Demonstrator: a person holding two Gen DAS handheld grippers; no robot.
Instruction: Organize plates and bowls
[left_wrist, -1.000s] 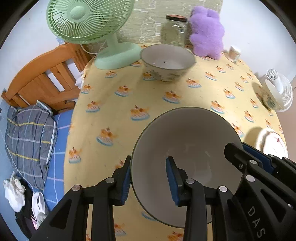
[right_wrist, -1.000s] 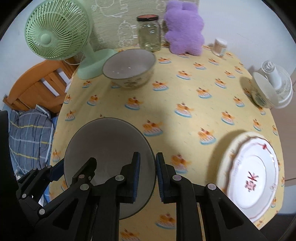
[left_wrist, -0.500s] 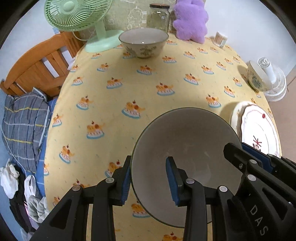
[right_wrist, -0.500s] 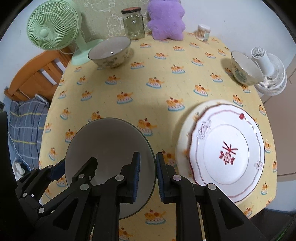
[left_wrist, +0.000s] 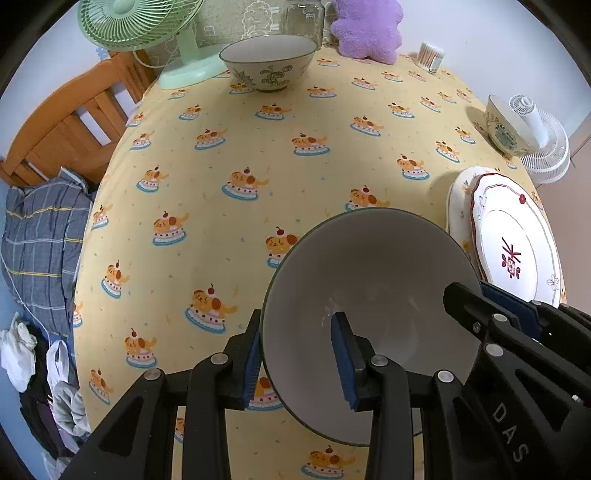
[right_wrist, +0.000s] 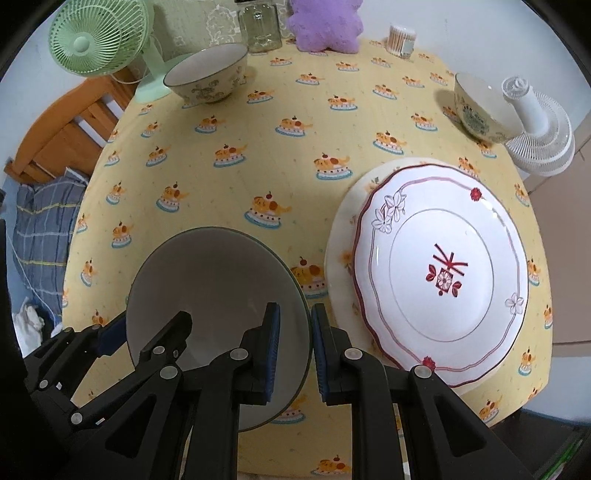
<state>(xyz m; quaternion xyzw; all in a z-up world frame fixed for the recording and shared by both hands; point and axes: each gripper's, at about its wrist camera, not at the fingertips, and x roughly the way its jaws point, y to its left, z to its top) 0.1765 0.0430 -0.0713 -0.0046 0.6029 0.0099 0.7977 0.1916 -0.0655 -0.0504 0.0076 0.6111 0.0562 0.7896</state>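
Note:
Both grippers hold one grey-white bowl (left_wrist: 369, 280) above the near part of the table. My left gripper (left_wrist: 297, 354) is shut on its left rim, one finger inside, one outside. My right gripper (right_wrist: 295, 343) is shut on the right rim of the same bowl (right_wrist: 210, 288). A white plate with red trim (right_wrist: 439, 273) lies stacked on a cream plate (right_wrist: 341, 258) to the right; it also shows in the left wrist view (left_wrist: 513, 240). A patterned bowl (right_wrist: 207, 75) stands far left by the fan. A smaller bowl (right_wrist: 480, 107) stands far right.
A yellow printed tablecloth (right_wrist: 258, 155) covers the round table. At the back stand a green fan (right_wrist: 96, 40), a glass jar (right_wrist: 260, 27), a purple plush (right_wrist: 325, 26) and a cotton swab pot (right_wrist: 402, 38). A white fan (right_wrist: 539, 133) lies at the right edge. A wooden bed frame (left_wrist: 70, 125) is left.
Both grippers have pulled back toward the near table edge with the bowl held between them. The far bowl looks farther away and the stacked plates have come fully into view.

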